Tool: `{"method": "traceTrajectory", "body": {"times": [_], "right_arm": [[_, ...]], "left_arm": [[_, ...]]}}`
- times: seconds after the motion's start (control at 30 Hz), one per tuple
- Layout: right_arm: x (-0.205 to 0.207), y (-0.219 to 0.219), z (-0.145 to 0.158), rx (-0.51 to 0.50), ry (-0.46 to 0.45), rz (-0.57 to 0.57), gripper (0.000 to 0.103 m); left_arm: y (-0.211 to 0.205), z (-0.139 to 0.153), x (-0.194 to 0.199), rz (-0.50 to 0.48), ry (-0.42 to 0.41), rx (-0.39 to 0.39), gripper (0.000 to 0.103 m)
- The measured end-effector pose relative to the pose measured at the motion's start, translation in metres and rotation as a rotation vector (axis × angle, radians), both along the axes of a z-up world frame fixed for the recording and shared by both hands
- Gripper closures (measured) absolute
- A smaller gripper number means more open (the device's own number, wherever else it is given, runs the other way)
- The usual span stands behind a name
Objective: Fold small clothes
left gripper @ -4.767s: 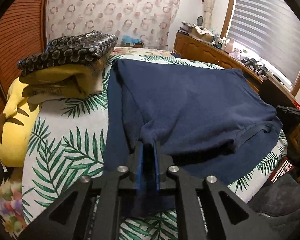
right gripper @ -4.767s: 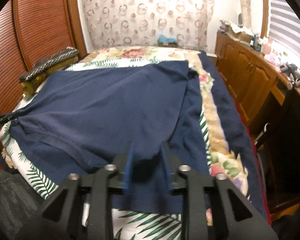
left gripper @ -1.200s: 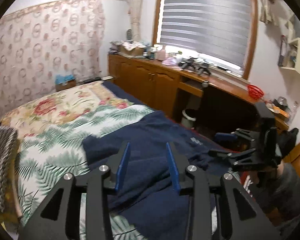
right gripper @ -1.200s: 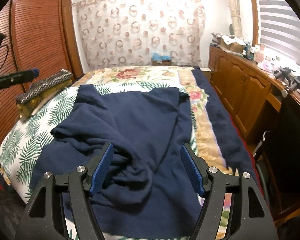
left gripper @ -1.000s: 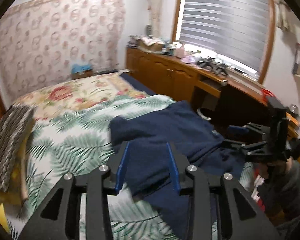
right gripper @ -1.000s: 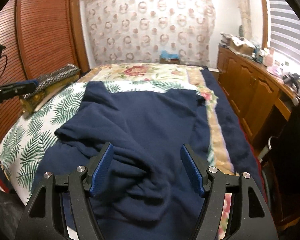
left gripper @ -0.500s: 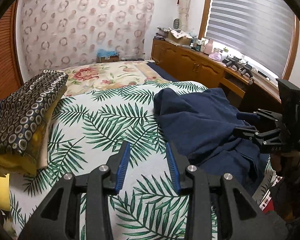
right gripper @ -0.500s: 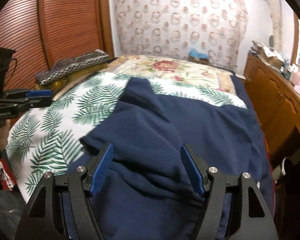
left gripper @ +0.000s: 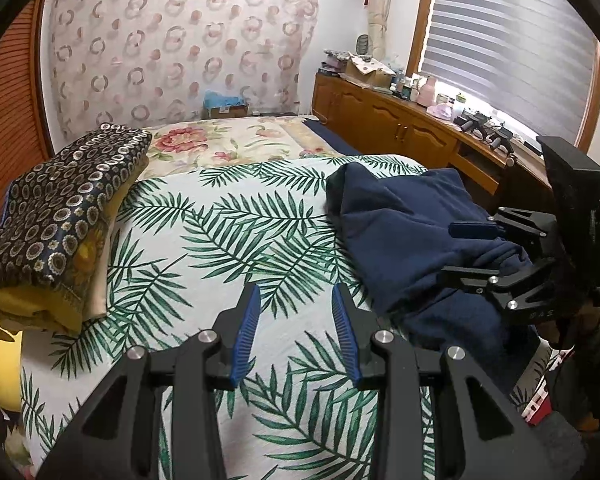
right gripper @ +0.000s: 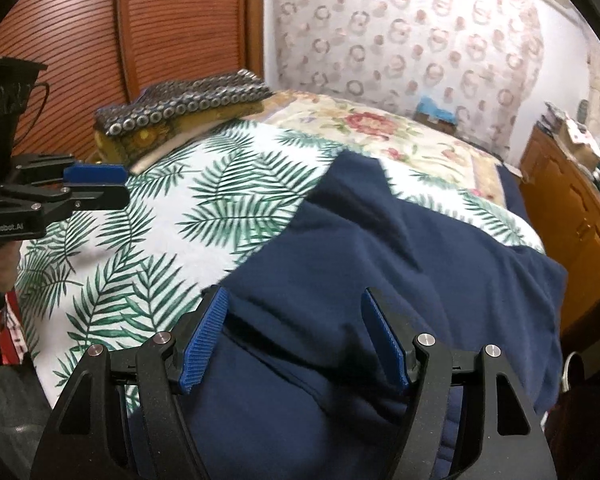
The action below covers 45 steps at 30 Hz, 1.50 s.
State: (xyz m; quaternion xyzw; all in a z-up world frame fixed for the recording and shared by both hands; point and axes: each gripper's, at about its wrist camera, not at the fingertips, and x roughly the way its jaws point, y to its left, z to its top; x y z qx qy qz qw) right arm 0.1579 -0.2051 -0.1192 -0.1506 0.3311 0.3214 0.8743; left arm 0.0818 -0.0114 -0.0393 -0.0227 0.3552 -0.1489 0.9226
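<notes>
**Both grippers empty, navy garment bunched on bed**

Your left gripper (left gripper: 296,330) had its fingers apart, nothing between them, over bare palm-leaf bedspread (left gripper: 204,240) at lower centre. Your right gripper (right gripper: 294,338) was spread wide, empty, right above the navy garment (right gripper: 400,264), which lay crumpled across the lower right of the frame; contact unclear. Folded patterned stack (left gripper: 56,208) sat at the left edge, well apart from the garment.
</notes>
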Motion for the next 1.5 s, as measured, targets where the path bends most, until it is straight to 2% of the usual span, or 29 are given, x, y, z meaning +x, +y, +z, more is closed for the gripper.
{"method": "traceTrajectory", "body": {"times": [0.3,0.47,0.5,0.57,0.63,0.67,0.87,1.0,1.1,1.33,1.43,1.5], "right_arm": [[0.009,0.038,-0.023,-0.089,0.060,0.084,0.032],[0.014,0.047,-0.035,-0.155,0.058,0.084,0.033],[0.014,0.047,-0.035,-0.156,0.055,0.085,0.037],[0.016,0.043,-0.033,-0.150,0.052,0.080,0.073],[0.016,0.035,-0.025,-0.116,0.047,0.076,0.091],[0.016,0.030,-0.019,-0.097,0.033,0.068,0.094],[0.017,-0.020,0.038,0.012,-0.093,-0.024,0.097],[0.031,-0.054,0.068,0.032,-0.139,-0.098,0.097],[0.049,-0.075,0.083,0.009,-0.174,-0.166,0.097],[0.095,-0.118,0.087,-0.023,-0.179,-0.307,0.098],[0.116,-0.132,0.079,-0.062,-0.171,-0.383,0.098],[0.129,-0.138,0.067,-0.086,-0.135,-0.427,0.098]], "left_arm": [[0.009,-0.004,-0.002,0.015,0.004,-0.011,0.068],[0.008,-0.006,-0.002,0.011,0.006,-0.013,0.068],[0.008,-0.006,-0.002,0.011,0.006,-0.014,0.068],[0.008,-0.007,-0.002,0.009,0.007,-0.015,0.068],[0.007,-0.007,-0.003,0.008,0.006,-0.016,0.068],[0.007,-0.007,-0.003,0.007,0.006,-0.016,0.068],[0.003,-0.008,-0.003,-0.002,0.006,-0.021,0.068],[-0.002,-0.009,-0.002,-0.015,0.008,-0.022,0.068],[-0.008,-0.010,-0.001,-0.027,0.009,-0.021,0.068],[-0.021,-0.011,0.000,-0.060,0.013,-0.012,0.068],[-0.027,-0.013,0.000,-0.073,0.018,-0.008,0.068],[-0.032,-0.014,0.001,-0.084,0.022,-0.004,0.068]]}}
